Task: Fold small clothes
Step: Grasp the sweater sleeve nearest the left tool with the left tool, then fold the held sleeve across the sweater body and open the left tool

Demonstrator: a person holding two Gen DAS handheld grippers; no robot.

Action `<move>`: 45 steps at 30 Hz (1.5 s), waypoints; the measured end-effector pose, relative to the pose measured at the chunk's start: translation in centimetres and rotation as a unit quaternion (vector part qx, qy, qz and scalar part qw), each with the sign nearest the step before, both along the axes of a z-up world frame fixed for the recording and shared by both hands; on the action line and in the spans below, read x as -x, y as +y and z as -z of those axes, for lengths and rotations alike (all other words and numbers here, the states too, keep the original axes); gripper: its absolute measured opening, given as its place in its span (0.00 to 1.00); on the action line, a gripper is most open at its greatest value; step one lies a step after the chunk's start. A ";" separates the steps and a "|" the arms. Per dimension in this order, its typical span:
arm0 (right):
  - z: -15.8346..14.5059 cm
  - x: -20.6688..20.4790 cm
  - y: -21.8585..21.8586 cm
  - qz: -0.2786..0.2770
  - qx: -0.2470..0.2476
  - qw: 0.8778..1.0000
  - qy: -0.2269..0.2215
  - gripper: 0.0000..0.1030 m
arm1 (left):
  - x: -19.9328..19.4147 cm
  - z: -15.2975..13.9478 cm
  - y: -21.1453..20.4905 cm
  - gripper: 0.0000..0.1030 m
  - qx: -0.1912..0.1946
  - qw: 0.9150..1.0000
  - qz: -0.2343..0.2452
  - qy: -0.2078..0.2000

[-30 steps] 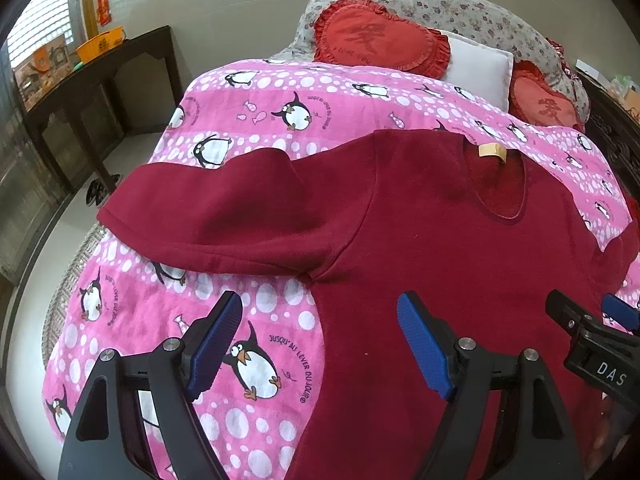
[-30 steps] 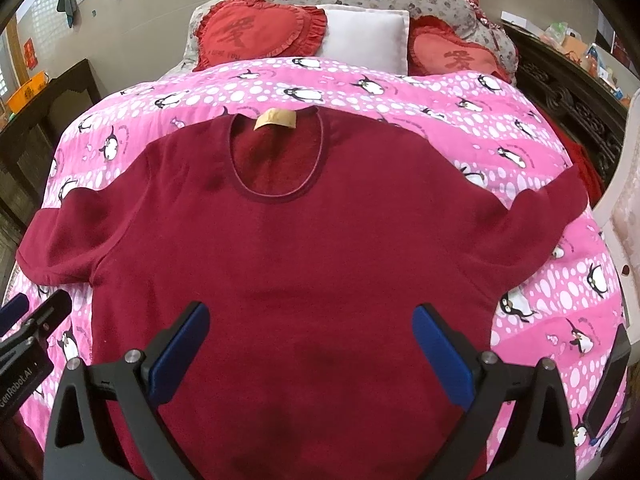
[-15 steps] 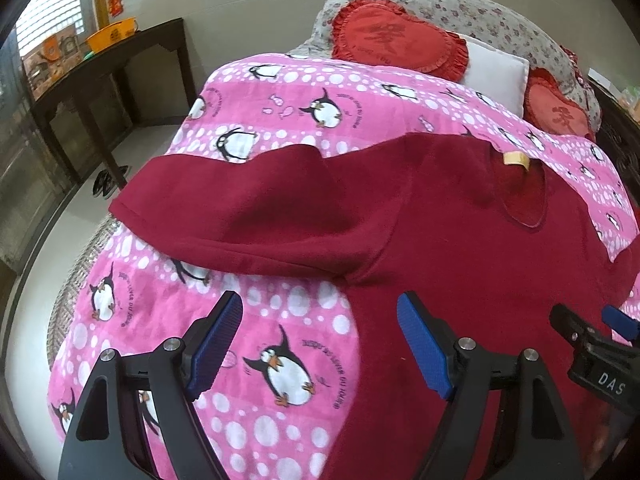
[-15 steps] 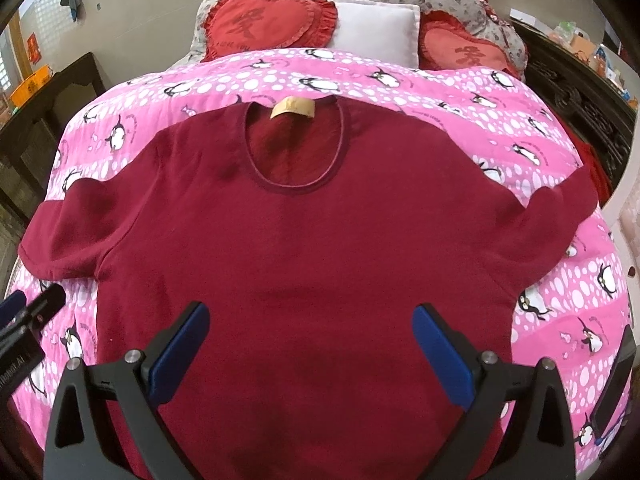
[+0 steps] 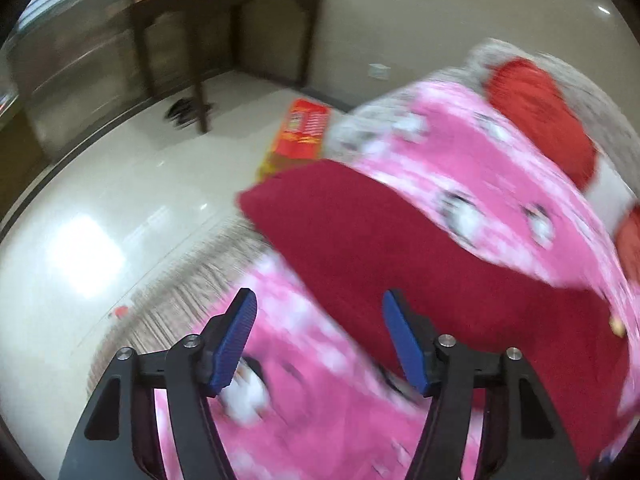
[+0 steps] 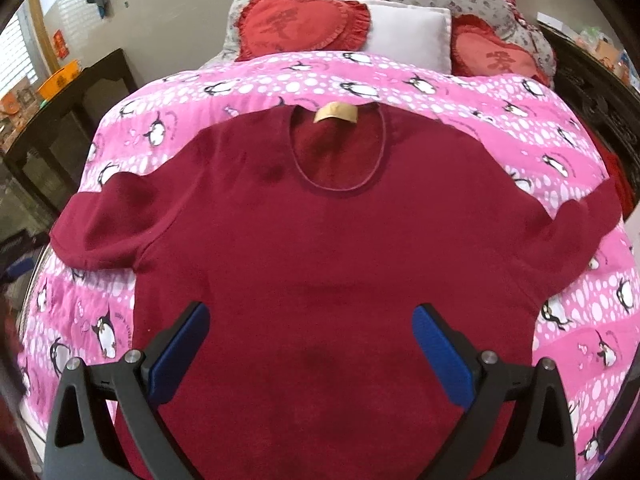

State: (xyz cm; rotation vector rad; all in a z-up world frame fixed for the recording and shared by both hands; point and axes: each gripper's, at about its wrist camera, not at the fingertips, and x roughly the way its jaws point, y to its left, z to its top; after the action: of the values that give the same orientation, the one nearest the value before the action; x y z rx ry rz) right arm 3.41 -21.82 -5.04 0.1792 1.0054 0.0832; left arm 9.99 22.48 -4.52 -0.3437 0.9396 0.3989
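Observation:
A dark red long-sleeved sweater [image 6: 320, 248] lies flat and face up on a pink penguin-print quilt [image 6: 440, 92], neck toward the pillows, both sleeves spread out. My right gripper [image 6: 310, 344] is open and empty, hovering over the sweater's lower body. My left gripper [image 5: 320, 332] is open and empty near the bed's left edge, just short of the sweater's left sleeve [image 5: 360, 236], whose cuff reaches the quilt's edge. The left wrist view is motion-blurred.
Two red heart cushions [image 6: 300, 24] and a white pillow [image 6: 408, 28] lie at the head of the bed. A dark wooden table [image 5: 224, 20] stands left of the bed on shiny floor. A red box [image 5: 304, 132] lies on the floor by the bed.
My left gripper has swung left toward the sleeve and bed edge, so floor and table now fill its view. My right gripper has moved slightly forward. Both jaws stay open.

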 end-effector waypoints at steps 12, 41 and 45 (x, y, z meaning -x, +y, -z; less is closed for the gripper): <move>1.1 -0.7 -0.6 -0.005 0.005 1.000 0.024 1.00 | -5.1 3.3 4.3 0.00 0.050 0.998 -0.031 -0.022; 0.6 0.1 -11.6 0.071 -0.036 0.997 0.004 1.00 | 7.9 -2.2 -29.6 0.16 0.033 0.880 0.468 -0.073; 0.5 -1.0 -10.6 0.042 -0.067 0.997 -0.013 1.00 | 8.5 -2.4 -26.0 0.17 -0.050 0.898 0.431 -0.079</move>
State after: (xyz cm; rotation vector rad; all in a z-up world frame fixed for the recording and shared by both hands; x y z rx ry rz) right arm 4.42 -32.40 -5.53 0.3421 0.9660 0.0752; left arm 1.47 -3.54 -2.13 0.1527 0.8190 -0.3931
